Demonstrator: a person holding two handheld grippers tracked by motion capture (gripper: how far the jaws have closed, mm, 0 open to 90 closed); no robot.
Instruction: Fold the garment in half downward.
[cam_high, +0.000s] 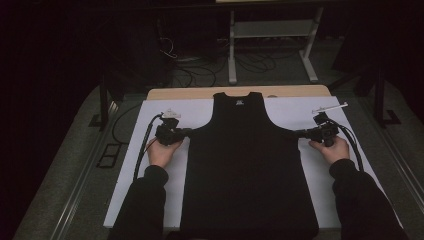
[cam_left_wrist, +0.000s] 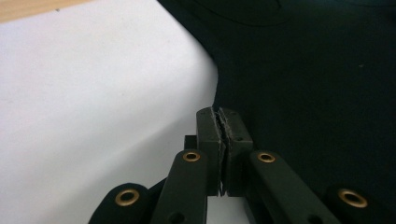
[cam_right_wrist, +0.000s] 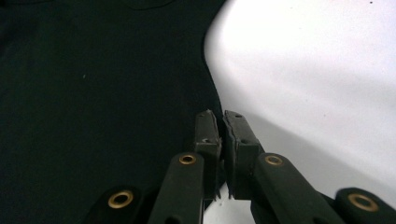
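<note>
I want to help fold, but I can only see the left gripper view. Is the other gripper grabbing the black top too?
Observer: Yes. In the right gripper view, the right gripper has its fingers shut on the edge of the black tank top, just below the armhole.
Operator: Is the whole top lying flat?
Observer: In the high view it is spread flat on the white sheet, neck away from the person, and its hem reaches the sheet's near edge.
Operator: What's behind the table?
Observer: A pale metal stand on the floor, with cables beside it.
</note>
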